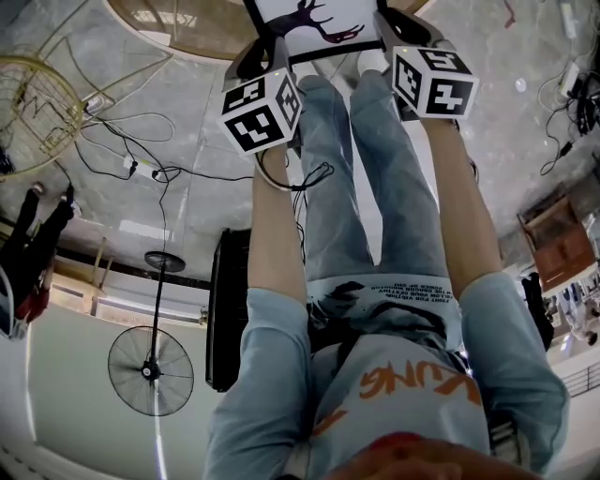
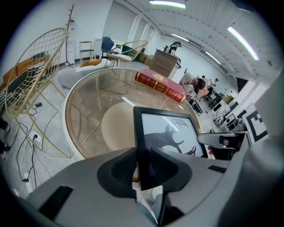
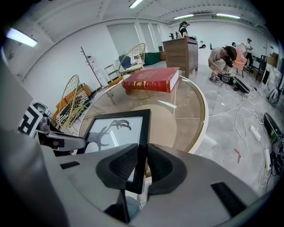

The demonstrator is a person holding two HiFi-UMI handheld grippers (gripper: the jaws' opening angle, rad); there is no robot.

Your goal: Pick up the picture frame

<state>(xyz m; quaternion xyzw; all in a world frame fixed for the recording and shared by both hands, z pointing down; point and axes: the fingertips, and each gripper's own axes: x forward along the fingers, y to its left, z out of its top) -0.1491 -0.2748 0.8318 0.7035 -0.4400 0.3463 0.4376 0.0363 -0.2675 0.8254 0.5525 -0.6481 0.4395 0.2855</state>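
Note:
A black picture frame (image 1: 319, 23) with an antler silhouette on white stands at the near edge of a round glass table (image 2: 88, 106). My left gripper (image 2: 144, 166) is shut on the picture frame's (image 2: 166, 133) left edge, which sits pinched between both pads. The right gripper (image 3: 142, 164) grips the picture frame's (image 3: 117, 131) right edge in the same way. In the head view the left gripper (image 1: 265, 47) and right gripper (image 1: 398, 33) flank the frame, both angled down. Each gripper view also shows the other gripper: the right gripper (image 2: 222, 142) and the left gripper (image 3: 57, 139).
A thick red book (image 3: 151, 80) lies at the table's far side. A gold wire chair (image 2: 31, 75) stands to the left, with cables (image 1: 141, 169) across the marble floor. A floor fan (image 1: 150, 370) stands behind me. People (image 3: 224, 57) work in the background by a wooden counter.

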